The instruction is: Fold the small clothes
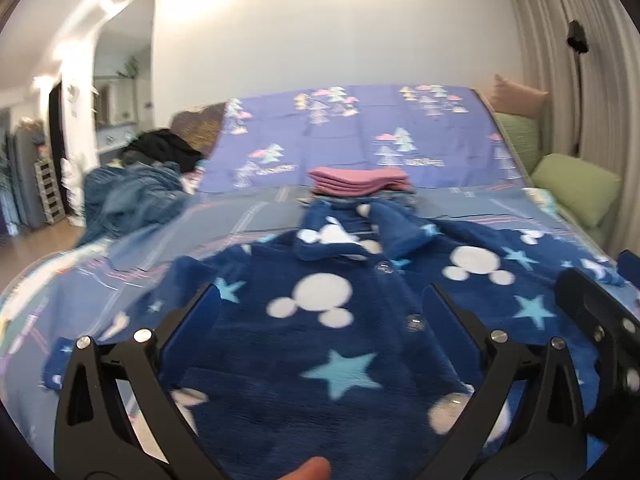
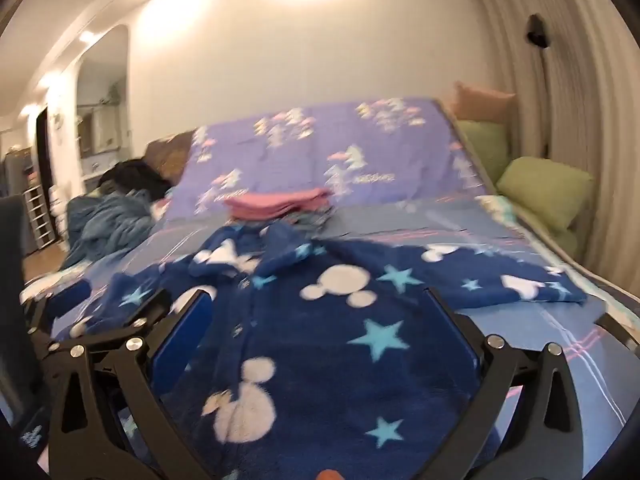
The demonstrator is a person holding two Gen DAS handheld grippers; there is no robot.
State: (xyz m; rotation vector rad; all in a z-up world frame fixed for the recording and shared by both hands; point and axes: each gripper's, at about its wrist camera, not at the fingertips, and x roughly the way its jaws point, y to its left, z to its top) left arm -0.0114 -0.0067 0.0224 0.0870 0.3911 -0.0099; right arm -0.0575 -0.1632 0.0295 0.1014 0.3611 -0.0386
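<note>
A navy fleece top (image 1: 320, 360) with white mouse heads, light blue stars and clear buttons lies spread front-up on the bed, collar at the far end. My left gripper (image 1: 320, 296) hovers open over its left half, nothing between the pads. My right gripper (image 2: 318, 298) hovers open over the right half (image 2: 340, 320), also free of cloth. One sleeve (image 2: 520, 284) stretches out to the right. The right gripper's finger (image 1: 592, 320) shows at the right edge of the left wrist view. Both views are blurred.
A folded stack topped with pink cloth (image 1: 360, 180) sits beyond the collar on the blue checked sheet (image 1: 100, 280). A crumpled blue blanket (image 1: 132, 196) and dark clothes (image 1: 164, 146) lie far left. Green cushions (image 1: 576, 188) line the right side by the curtain.
</note>
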